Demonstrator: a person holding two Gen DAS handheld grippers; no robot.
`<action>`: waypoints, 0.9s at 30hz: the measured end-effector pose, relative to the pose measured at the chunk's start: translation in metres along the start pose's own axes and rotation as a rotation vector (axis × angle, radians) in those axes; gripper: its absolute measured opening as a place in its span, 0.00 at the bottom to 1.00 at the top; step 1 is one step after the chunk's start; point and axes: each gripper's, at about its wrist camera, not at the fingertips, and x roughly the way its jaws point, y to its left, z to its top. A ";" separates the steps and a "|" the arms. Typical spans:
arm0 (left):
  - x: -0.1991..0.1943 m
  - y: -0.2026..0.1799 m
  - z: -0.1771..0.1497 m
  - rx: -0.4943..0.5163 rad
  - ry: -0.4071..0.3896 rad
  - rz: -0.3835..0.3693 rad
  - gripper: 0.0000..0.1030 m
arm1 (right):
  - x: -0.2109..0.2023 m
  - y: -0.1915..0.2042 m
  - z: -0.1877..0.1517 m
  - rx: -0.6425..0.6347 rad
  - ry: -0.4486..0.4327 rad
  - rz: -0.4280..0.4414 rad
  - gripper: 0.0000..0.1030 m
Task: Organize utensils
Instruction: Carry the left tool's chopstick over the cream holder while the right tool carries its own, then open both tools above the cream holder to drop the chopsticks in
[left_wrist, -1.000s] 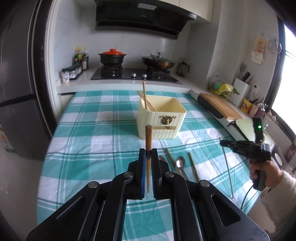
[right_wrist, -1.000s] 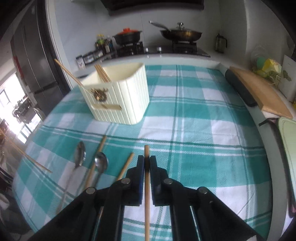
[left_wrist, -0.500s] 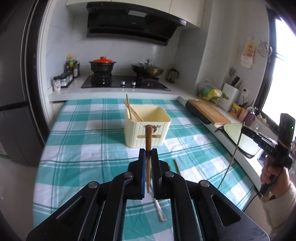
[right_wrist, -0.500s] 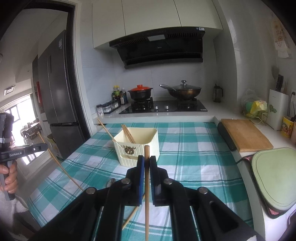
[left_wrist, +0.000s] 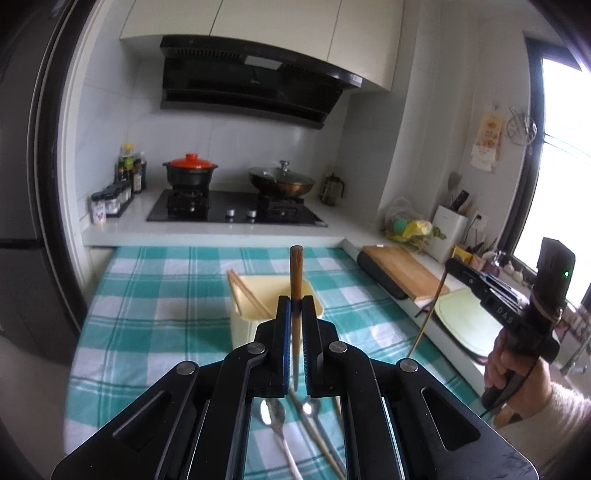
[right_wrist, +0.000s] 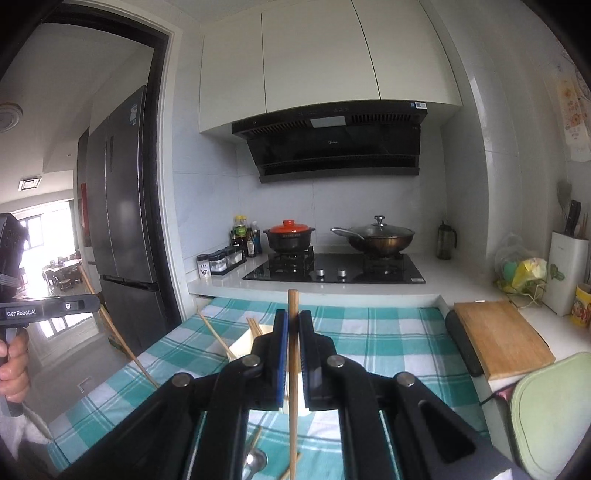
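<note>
My left gripper (left_wrist: 294, 303) is shut on a dark wooden chopstick (left_wrist: 295, 273) that stands upright between its jaws. My right gripper (right_wrist: 293, 318) is shut on a light wooden chopstick (right_wrist: 293, 354), also upright. Both are held high above the table. A cream utensil holder (left_wrist: 248, 317) with several chopsticks (left_wrist: 245, 293) in it stands on the checked cloth ahead; its rim also shows in the right wrist view (right_wrist: 243, 341). Two spoons (left_wrist: 273, 413) and a loose chopstick (left_wrist: 337, 406) lie on the cloth below the left gripper. The other gripper shows at each view's edge.
A teal checked tablecloth (left_wrist: 155, 295) covers the table. Behind it is a stove (left_wrist: 236, 212) with a red-lidded pot (left_wrist: 190, 173) and a wok (left_wrist: 282, 181). A cutting board (left_wrist: 402, 271) and a green mat (left_wrist: 469, 321) lie on the right counter. A fridge (right_wrist: 122, 221) stands left.
Both grippers have risen and tilted up with their chopsticks still held. The views now take in the hood and cabinets, and the holder sits lower in both views.
</note>
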 end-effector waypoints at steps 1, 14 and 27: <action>0.006 -0.001 0.010 0.004 -0.015 0.008 0.04 | 0.011 0.002 0.010 -0.006 -0.010 0.007 0.06; 0.138 0.023 0.053 -0.020 -0.011 0.142 0.03 | 0.169 0.006 0.045 -0.052 -0.064 0.000 0.06; 0.227 0.050 0.012 -0.075 0.226 0.184 0.07 | 0.270 0.002 -0.035 -0.015 0.346 0.061 0.22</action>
